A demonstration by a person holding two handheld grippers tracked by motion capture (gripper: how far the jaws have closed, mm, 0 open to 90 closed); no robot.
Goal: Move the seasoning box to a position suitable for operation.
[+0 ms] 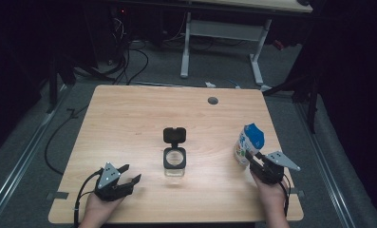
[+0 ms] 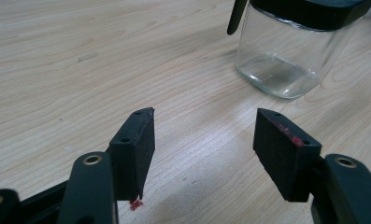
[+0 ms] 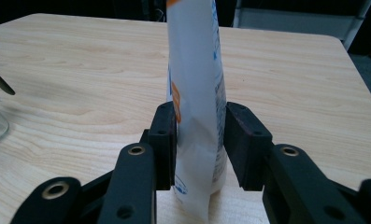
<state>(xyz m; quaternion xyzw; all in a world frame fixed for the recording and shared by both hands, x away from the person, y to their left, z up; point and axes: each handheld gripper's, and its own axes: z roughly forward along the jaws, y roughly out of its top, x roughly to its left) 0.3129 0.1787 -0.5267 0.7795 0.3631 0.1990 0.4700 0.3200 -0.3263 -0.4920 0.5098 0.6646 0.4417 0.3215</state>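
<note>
A white and blue pouch (image 1: 249,142) stands upright near the table's right edge. My right gripper (image 1: 252,161) sits just behind it with a jaw on each side of its lower part. In the right gripper view the pouch (image 3: 195,70) rises between the pads of that gripper (image 3: 199,135) and does not look squeezed. A square glass jar (image 1: 175,161) with its black flip lid (image 1: 174,135) swung open stands mid-table. My left gripper (image 1: 133,173) rests at the front left, open, with nothing between its jaws. In the left gripper view the jar (image 2: 286,60) lies ahead and to the right of my left gripper (image 2: 204,140).
The wooden table (image 1: 129,118) has a grey round cap (image 1: 212,100) near its far edge. Beyond it stands a white desk frame (image 1: 257,57), and cables (image 1: 129,61) lie on the dark floor to the far left.
</note>
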